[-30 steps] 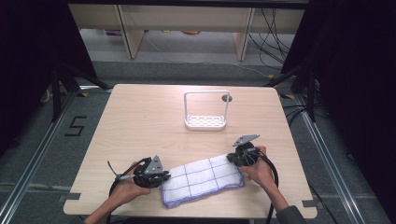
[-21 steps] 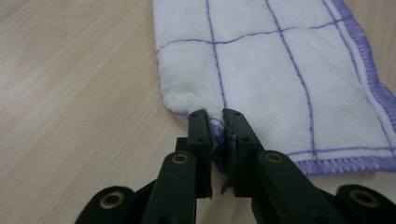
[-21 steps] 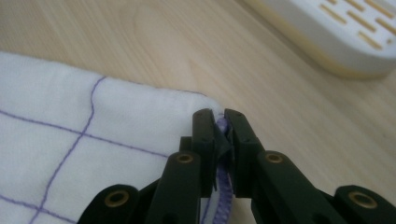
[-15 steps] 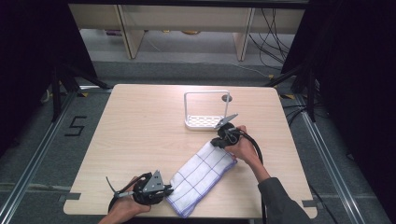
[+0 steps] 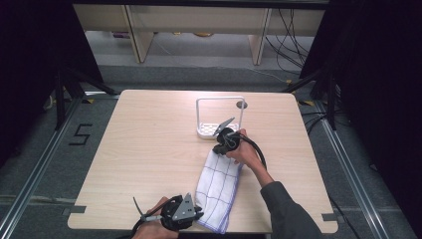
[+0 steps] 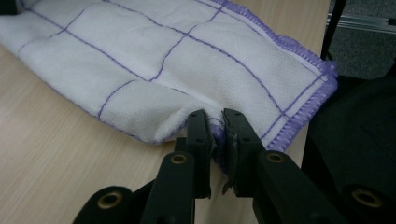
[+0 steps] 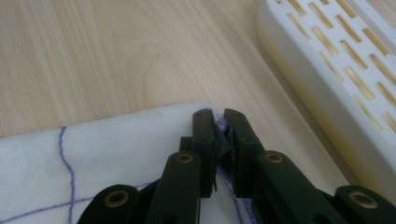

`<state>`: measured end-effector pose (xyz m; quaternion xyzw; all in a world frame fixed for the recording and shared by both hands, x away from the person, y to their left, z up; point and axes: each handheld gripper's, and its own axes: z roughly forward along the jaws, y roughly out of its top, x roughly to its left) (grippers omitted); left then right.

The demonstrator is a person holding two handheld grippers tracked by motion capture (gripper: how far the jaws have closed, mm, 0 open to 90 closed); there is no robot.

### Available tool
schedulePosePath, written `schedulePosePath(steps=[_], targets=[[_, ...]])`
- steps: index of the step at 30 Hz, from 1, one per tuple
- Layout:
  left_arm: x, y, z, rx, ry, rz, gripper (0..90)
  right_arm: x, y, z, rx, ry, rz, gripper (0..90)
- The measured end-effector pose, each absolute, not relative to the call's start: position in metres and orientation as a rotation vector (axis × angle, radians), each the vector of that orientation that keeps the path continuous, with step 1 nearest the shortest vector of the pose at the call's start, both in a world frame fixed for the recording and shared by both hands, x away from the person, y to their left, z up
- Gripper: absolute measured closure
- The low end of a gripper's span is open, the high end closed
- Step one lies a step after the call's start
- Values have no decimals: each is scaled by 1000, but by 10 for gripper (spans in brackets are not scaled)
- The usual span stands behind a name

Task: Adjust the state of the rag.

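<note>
On my left, the hand-held gripper [image 6: 216, 123] is nearly closed, its jaws pinching a fold of the cloth [image 6: 187, 60] at the hemmed corner; a sliver of fabric shows between the pads. From the high view I see that left hand-held gripper [image 5: 196, 215] down at the near edge of the bench [image 5: 139, 149], in my left hand [image 5: 154, 226].

My right hand-held gripper [image 7: 218, 119] is clamped the same way, jaws almost together on the cloth's [image 7: 116, 154] far corner, with a bit of purple stitching caught between them. In the high view the right hand-held gripper [image 5: 219, 148] sits just in front of the rack [image 5: 219, 130], held in my right hand [image 5: 244, 152].

The cloth [image 5: 217, 186] is white with a thin purple grid and a purple stitched hem. It lies on the bench as a long, folded strip, running from the near edge beside my left hand-held gripper up to my right one, slightly slanted. Its surface looks soft and a little rumpled near the left pinch.

The rack is a white slotted tray [image 7: 345, 65] with a thin frame rising over it; it stands on the bench just beyond the cloth's far corner, close to it but apart. I see nothing lying in the part of the tray that shows.
</note>
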<state>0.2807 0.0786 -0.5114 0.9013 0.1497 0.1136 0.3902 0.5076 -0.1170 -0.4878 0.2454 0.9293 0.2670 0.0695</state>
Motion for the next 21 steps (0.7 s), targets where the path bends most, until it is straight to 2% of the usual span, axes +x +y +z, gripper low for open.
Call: schedulePosePath(steps=[3, 5, 6, 8, 10, 13, 21], targets=[[280, 69, -512, 2274, 376, 262, 781, 508, -112, -489, 757, 2802, 803, 798], [283, 67, -513, 2261, 370, 233, 720, 509, -112, -489, 812, 2769, 808, 660], [284, 69, -512, 2236, 384, 225, 683, 509, -114, -486, 859, 2750, 820, 605], [287, 73, -508, 2194, 406, 203, 535, 508, -122, -481, 918, 2685, 876, 551], [290, 78, -502, 2138, 424, 149, 469, 504, -135, -473, 965, 2642, 885, 495], [303, 87, -490, 2089, 480, 176, 389, 491, -155, -463, 1053, 2565, 934, 435], [369, 101, -483, 2050, 693, 244, 357, 463, -197, -458, 1147, 2454, 1009, 391]])
